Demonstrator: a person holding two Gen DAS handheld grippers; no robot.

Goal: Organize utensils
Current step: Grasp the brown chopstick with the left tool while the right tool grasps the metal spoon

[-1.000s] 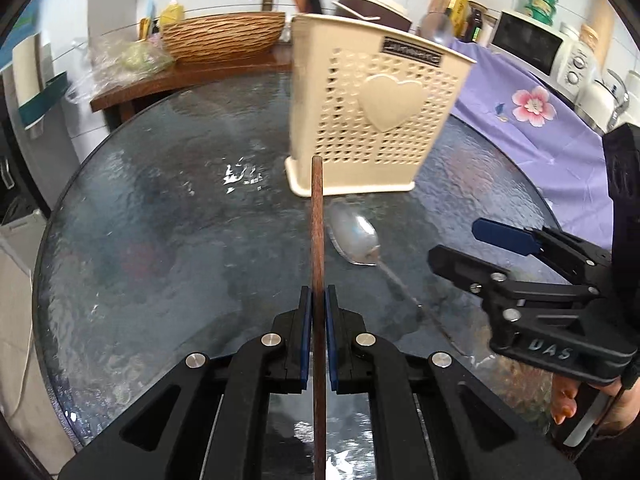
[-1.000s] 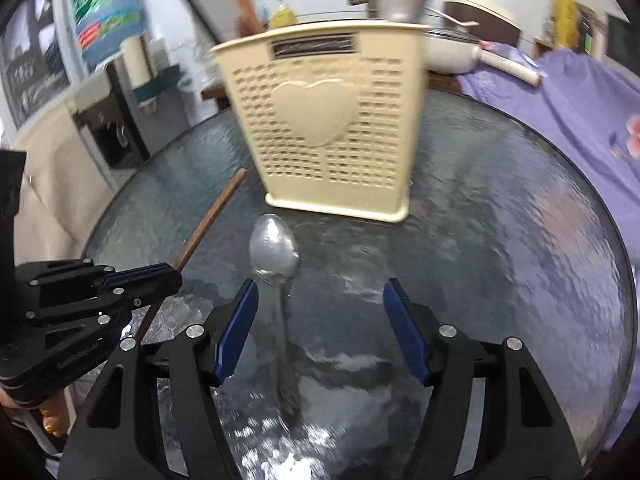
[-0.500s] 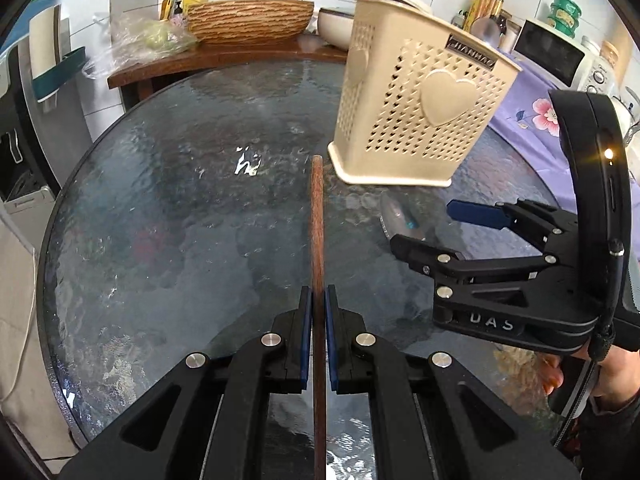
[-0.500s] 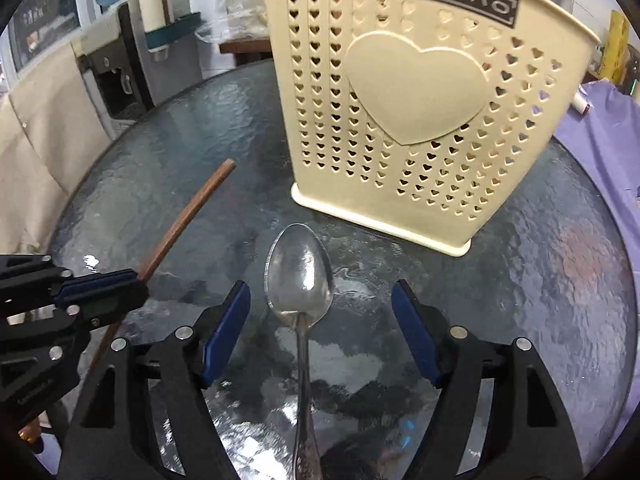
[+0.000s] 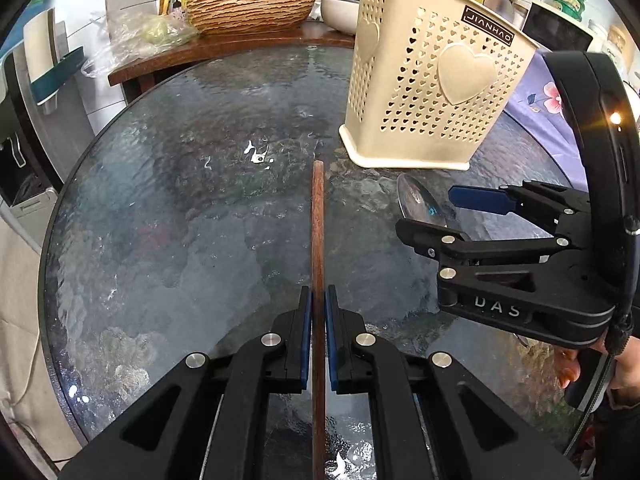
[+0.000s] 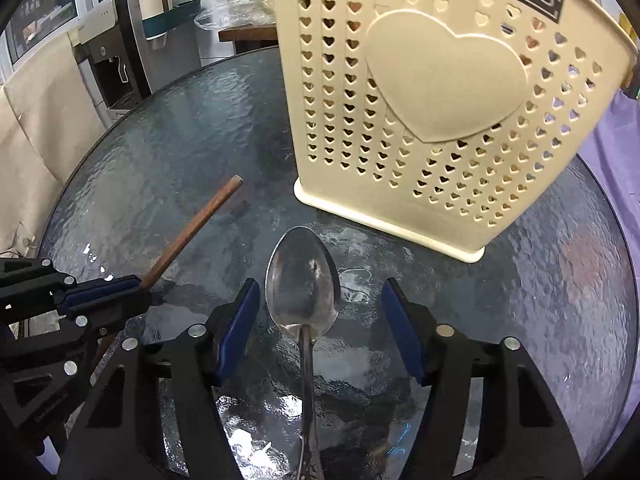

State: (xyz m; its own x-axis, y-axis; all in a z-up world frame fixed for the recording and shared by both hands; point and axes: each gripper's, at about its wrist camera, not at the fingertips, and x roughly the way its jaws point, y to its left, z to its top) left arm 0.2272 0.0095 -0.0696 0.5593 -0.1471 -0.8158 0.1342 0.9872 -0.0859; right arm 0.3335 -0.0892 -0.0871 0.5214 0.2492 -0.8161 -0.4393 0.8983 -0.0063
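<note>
Gripping a wooden stick (image 5: pixel 318 232) between nearly closed pads, the left gripper (image 5: pixel 318 312) is sitting at bottom center.
Spreading wide, the right gripper (image 6: pixel 320 320) is flanking a metal spoon (image 6: pixel 303 284) lying on the glass table (image 6: pixel 180 152); the cream utensil holder (image 6: pixel 432 112) is standing upright in the upper right.

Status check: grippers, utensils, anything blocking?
Left gripper shut on chopstick. Right gripper open, straddling spoon on table. Holder just ahead, nothing blocking.

Both wrist views low, close, sharing holder (image 5: pixel 432 80).
</note>
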